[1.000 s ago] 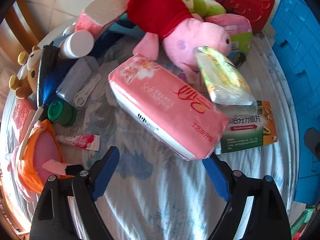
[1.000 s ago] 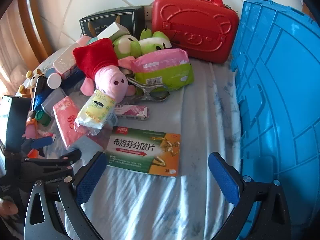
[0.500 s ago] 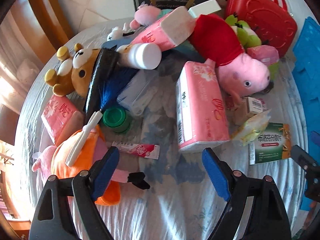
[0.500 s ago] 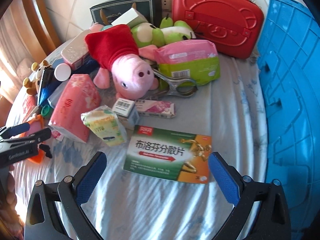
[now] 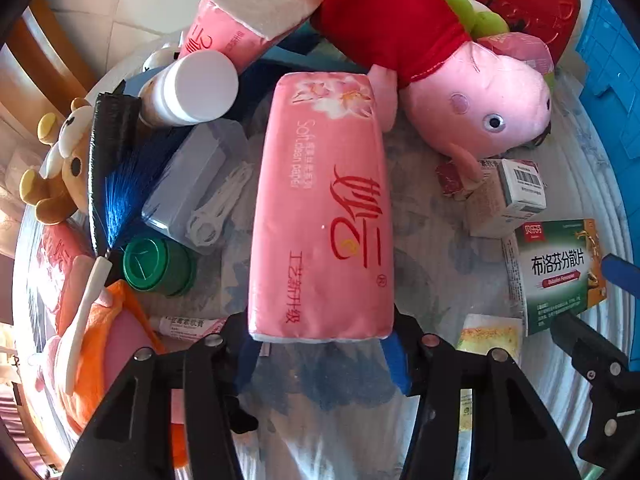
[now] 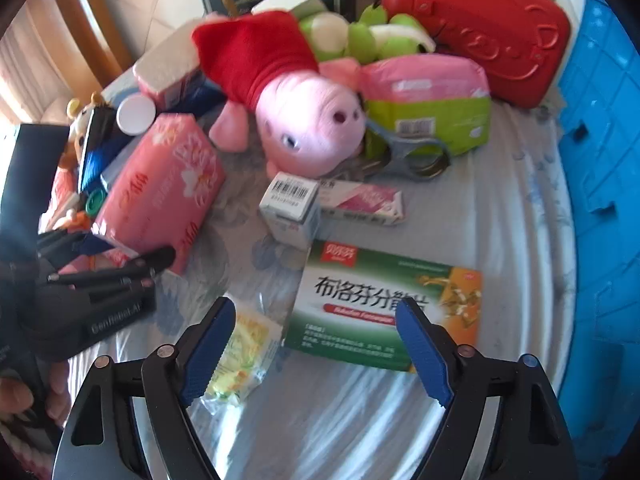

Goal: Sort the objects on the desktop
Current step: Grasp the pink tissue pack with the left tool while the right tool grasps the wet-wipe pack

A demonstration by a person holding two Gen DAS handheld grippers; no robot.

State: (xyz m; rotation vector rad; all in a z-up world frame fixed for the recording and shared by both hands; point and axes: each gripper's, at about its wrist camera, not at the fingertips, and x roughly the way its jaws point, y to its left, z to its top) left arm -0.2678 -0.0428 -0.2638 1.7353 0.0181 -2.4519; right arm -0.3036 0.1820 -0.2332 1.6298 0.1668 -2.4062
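Closing your left gripper around the pink tissue pack, pads at its near end; your right gripper narrows, straddling the green medicine box at twelve o'clock, not gripping.

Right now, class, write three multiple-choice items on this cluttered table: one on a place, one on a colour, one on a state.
1. Where does the small barcode box stand?
A. just behind the green medicine box
B. inside the red case
C. on the pig toy

2. What colour is the round bottle cap beside the brush?
A. yellow
B. green
C. white

3. How is the pink tissue pack placed at the left gripper?
A. far off
B. under the pig toy
C. its near end between the closing jaws

Key: 1 A, the barcode box sits at the medicine box's far edge. 2 B, the cap is plainly green. 3 C, a blue pad shows at each side of the pack's end.
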